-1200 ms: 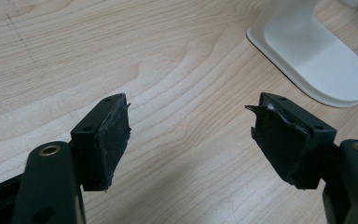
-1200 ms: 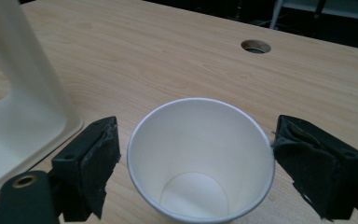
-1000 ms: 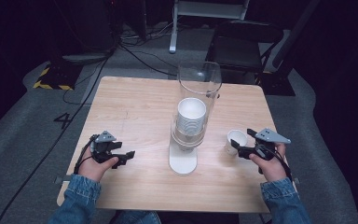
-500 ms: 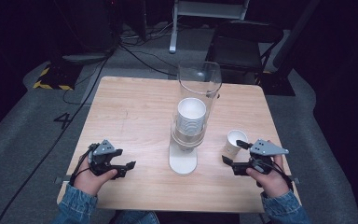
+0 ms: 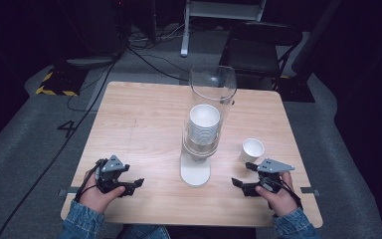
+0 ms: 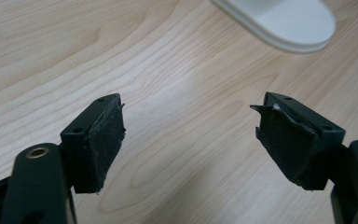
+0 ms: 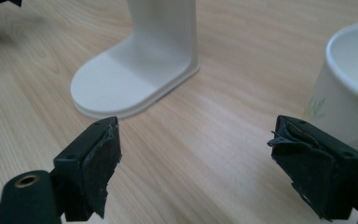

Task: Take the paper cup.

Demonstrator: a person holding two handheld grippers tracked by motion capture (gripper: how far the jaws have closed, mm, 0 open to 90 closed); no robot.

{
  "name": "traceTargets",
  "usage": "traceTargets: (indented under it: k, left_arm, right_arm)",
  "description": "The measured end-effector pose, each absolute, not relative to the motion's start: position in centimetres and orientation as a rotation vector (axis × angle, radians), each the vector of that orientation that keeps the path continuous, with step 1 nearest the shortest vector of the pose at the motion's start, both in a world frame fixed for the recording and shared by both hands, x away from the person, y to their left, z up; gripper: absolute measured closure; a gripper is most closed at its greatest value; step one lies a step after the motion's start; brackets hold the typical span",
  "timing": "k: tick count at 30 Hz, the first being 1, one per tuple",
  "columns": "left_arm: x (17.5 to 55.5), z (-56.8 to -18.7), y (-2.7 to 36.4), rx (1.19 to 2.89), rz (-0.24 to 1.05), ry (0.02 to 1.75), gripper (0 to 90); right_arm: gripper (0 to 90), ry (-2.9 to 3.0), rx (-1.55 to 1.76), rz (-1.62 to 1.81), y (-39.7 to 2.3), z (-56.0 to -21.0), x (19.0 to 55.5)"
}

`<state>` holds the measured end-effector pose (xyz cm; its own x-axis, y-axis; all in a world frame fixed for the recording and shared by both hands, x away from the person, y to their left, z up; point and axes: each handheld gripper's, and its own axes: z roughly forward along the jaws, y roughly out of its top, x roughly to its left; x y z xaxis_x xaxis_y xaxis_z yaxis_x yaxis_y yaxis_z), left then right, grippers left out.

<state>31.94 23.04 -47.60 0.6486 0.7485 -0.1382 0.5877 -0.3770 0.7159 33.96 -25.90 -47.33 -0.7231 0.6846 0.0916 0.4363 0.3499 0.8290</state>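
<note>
A clear-tube cup dispenser [image 5: 206,124] on a white base [image 5: 195,171] stands mid-table, holding a stack of white paper cups [image 5: 203,119]. One loose paper cup [image 5: 252,149] stands upright to its right and shows at the right edge of the right gripper view as the cup [image 7: 349,88]. My left gripper [image 5: 132,186] rests near the front left edge, open and empty, its jaws [image 6: 189,140] spread over bare wood. My right gripper [image 5: 242,177] lies near the front right, open and empty [image 7: 196,168], just in front of the loose cup. The white base [image 7: 130,79] sits ahead of it.
The wooden table [image 5: 144,124] has bare wood left of the dispenser. The dispenser base [image 6: 284,21] shows at the top of the left gripper view. Behind the table are a dark chair [image 5: 258,45], cables on grey carpet and a yellow-black floor strip [image 5: 54,83].
Both hands have drawn back toward the front edge of the table and lowered. The right gripper has come away from the loose cup, which stays standing.
</note>
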Motion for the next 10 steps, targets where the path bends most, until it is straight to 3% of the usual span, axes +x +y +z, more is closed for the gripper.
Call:
traceTargets:
  k: [10]
  left_arm:
    - [31.6, -49.7, 23.4, 2.177, 0.256, 1.03, 19.7]
  right_arm:
    - [16.0, 2.398, 1.033, 1.174, -26.8, -49.7, 34.1]
